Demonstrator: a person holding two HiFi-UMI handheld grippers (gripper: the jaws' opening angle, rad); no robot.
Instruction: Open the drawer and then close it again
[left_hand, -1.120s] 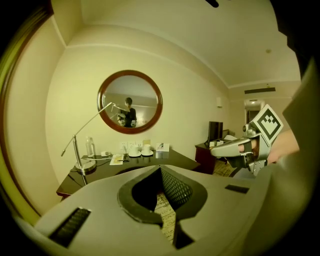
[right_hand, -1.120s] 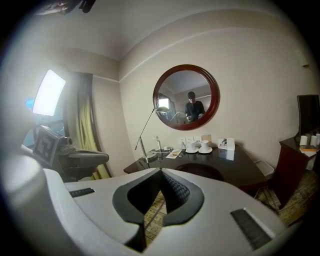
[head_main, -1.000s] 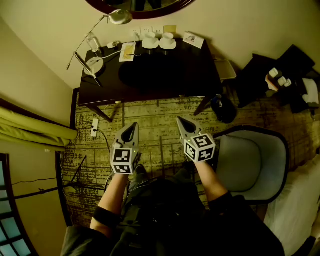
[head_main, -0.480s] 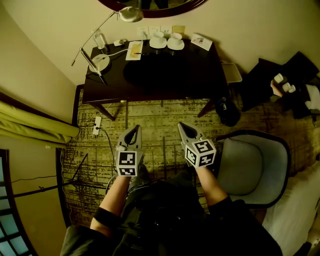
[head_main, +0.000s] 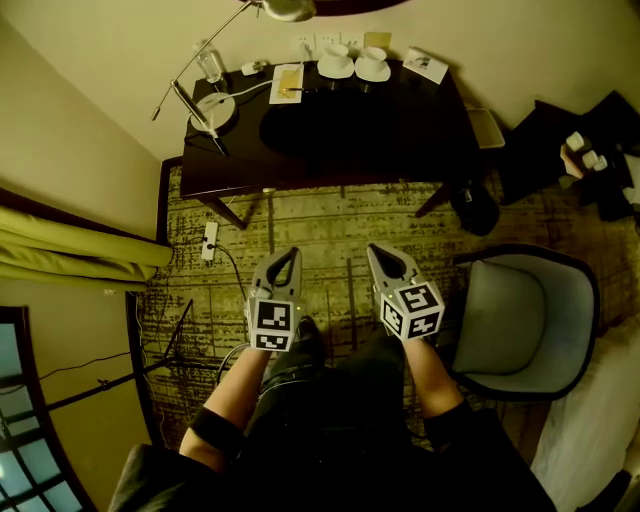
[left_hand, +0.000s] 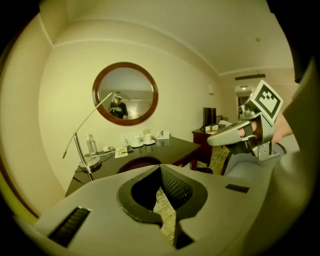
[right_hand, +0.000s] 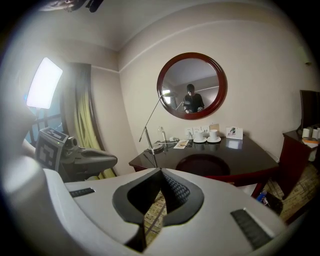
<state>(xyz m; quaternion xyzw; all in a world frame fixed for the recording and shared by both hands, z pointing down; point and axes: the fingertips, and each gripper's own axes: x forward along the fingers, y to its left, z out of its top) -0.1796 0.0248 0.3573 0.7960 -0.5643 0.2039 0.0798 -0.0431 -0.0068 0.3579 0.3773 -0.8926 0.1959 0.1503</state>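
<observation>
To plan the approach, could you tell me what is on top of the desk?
A lamp, bottle, paper, two cups and a card stand near the desk back edge; whatever lies under the top is hidden.

Dim, yellow-tinted room light throughout. In the right gripper view a window (right_hand: 44, 82) blazes white at left, hazing the curtain (right_hand: 82, 125) beside it. The glossy tabletop (right_hand: 240, 155) mirrors faintly. Both gripper views bulge, corners black.

Glossy dark brown worktop (head_main: 340, 130); olive carpet (head_main: 330, 215) with broken dark lines; grey chair (head_main: 520, 315) with black frame; yellow-green curtain (head_main: 70, 250); white cups (head_main: 335, 62); red-brown mirror frame (right_hand: 159, 86); pale grey left tongs (head_main: 284, 258) and right tongs (head_main: 380, 252), each bearing black-and-white square markers.
</observation>
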